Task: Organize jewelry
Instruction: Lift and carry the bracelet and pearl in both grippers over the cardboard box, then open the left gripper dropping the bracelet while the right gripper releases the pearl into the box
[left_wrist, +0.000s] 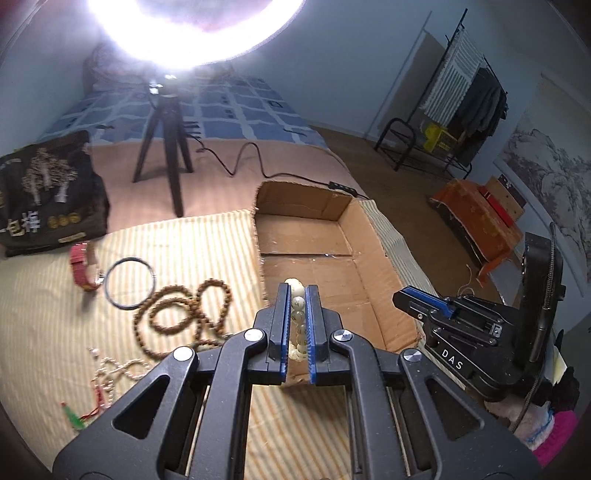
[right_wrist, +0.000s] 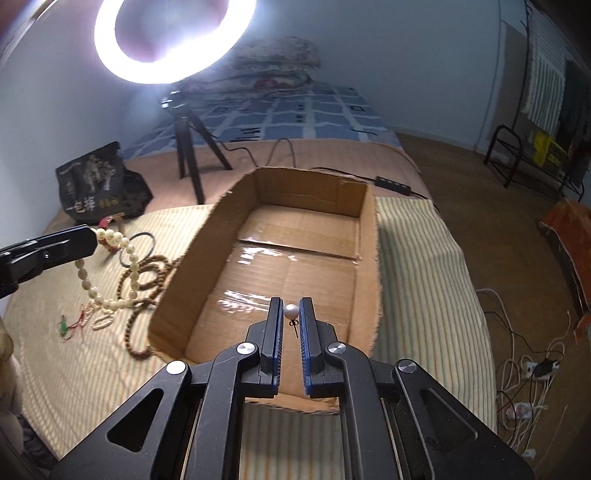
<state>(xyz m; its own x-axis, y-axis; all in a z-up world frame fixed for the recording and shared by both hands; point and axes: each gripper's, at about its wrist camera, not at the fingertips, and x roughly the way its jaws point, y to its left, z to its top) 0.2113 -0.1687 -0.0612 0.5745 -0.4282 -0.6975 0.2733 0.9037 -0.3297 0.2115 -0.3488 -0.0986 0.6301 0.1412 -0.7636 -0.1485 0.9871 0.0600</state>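
An open cardboard box (left_wrist: 369, 236) (right_wrist: 369, 236) sits on the striped cloth. My left gripper (left_wrist: 298, 290) is shut on a cream bead bracelet (left_wrist: 298, 321) and holds it by the box's left wall; the right wrist view shows the bracelet (right_wrist: 125, 254) hanging from that gripper (right_wrist: 90, 238) above the cloth. My right gripper (right_wrist: 291, 304) is shut on a pearl earring (right_wrist: 291, 311) over the box's near end; it also shows in the left wrist view (left_wrist: 402, 295). On the cloth lie a brown bead necklace (left_wrist: 184, 314), a black bangle (left_wrist: 127, 282), a red watch (left_wrist: 85, 269) and a pale bead strand (left_wrist: 118, 373).
A black printed bag (left_wrist: 48, 195) lies at the back left. A ring light on a tripod (left_wrist: 166, 122) stands behind the box, with its cable and a power strip (right_wrist: 393, 184) beside it. The bed's right edge drops to a wooden floor with cables (right_wrist: 524, 384).
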